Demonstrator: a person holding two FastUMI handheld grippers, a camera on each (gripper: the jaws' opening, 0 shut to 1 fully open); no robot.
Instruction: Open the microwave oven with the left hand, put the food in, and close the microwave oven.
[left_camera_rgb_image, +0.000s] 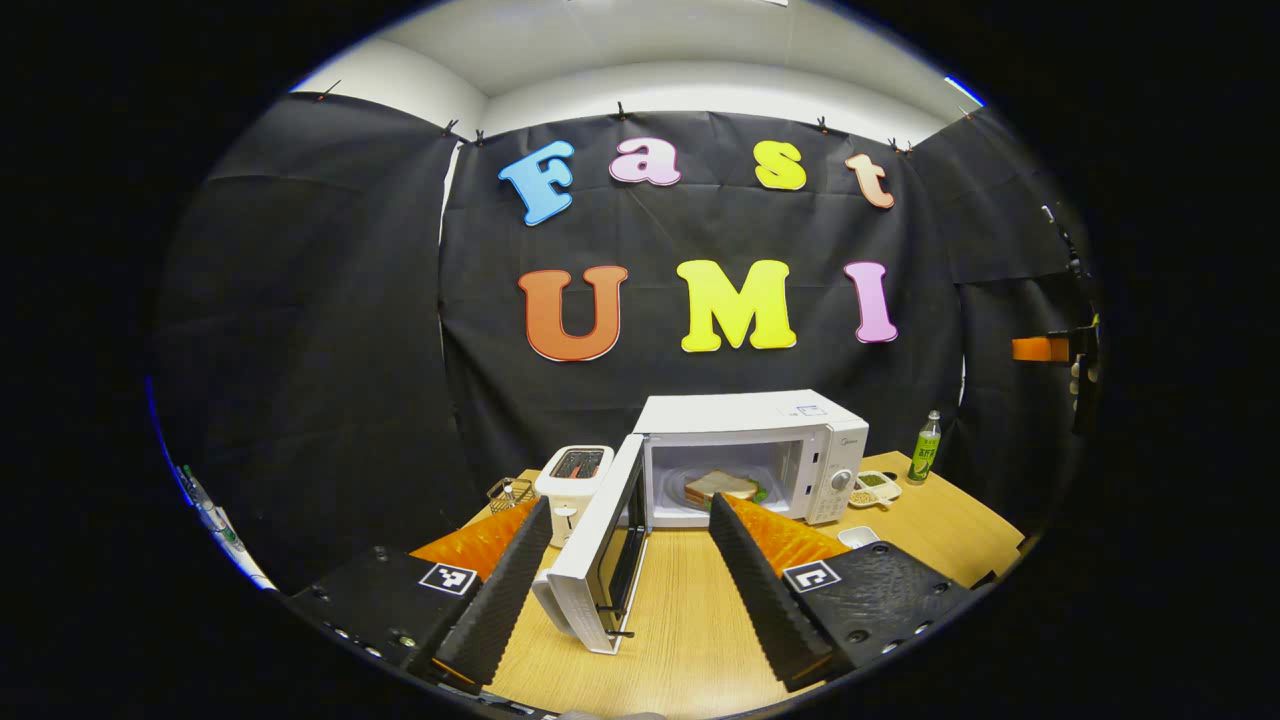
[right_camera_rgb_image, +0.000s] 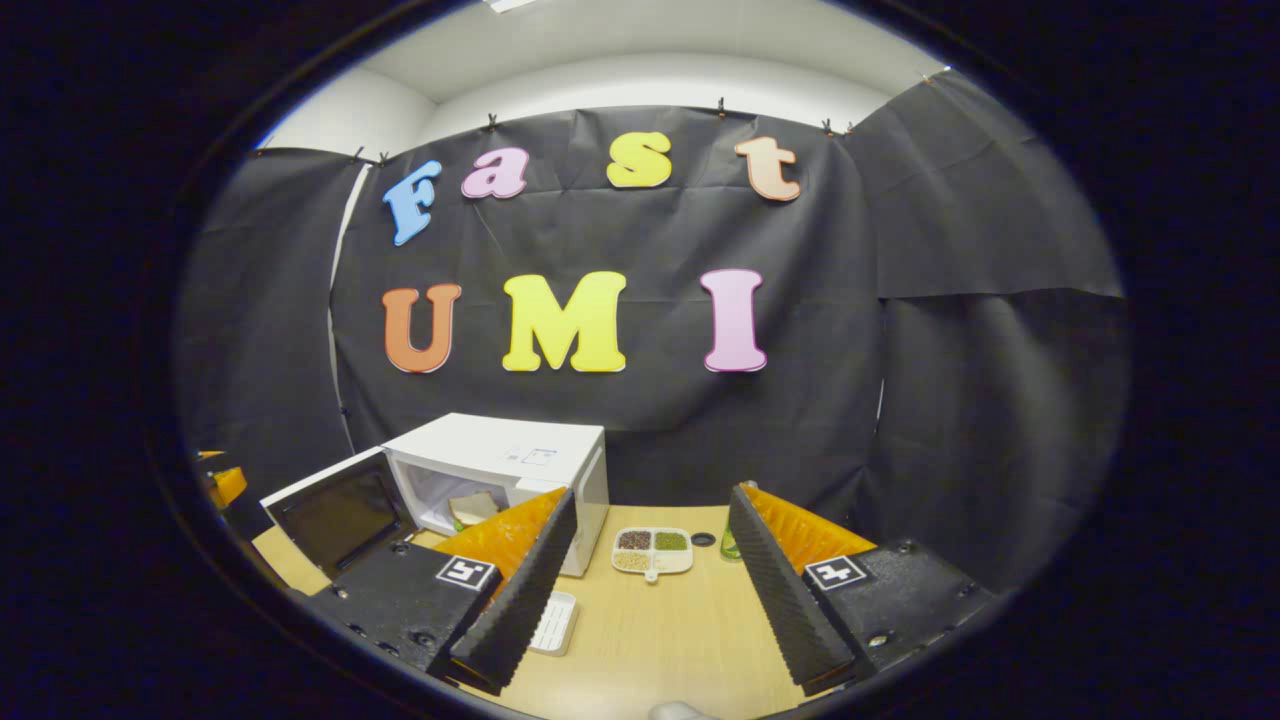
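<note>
The left gripper (left_camera_rgb_image: 630, 575) is spread wide, holding nothing, its fingers either side of the open microwave door (left_camera_rgb_image: 600, 545). The right gripper (right_camera_rgb_image: 650, 580) gapes empty too. The sandwich (left_camera_rgb_image: 722, 488) lies inside the microwave (left_camera_rgb_image: 750, 450) near the surface's (left_camera_rgb_image: 680, 620) back edge.

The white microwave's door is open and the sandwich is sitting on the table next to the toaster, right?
Not quite. The white microwave has its door open, but the sandwich lies inside it, as the left gripper view shows, not on the wooden table by the white toaster.
</note>
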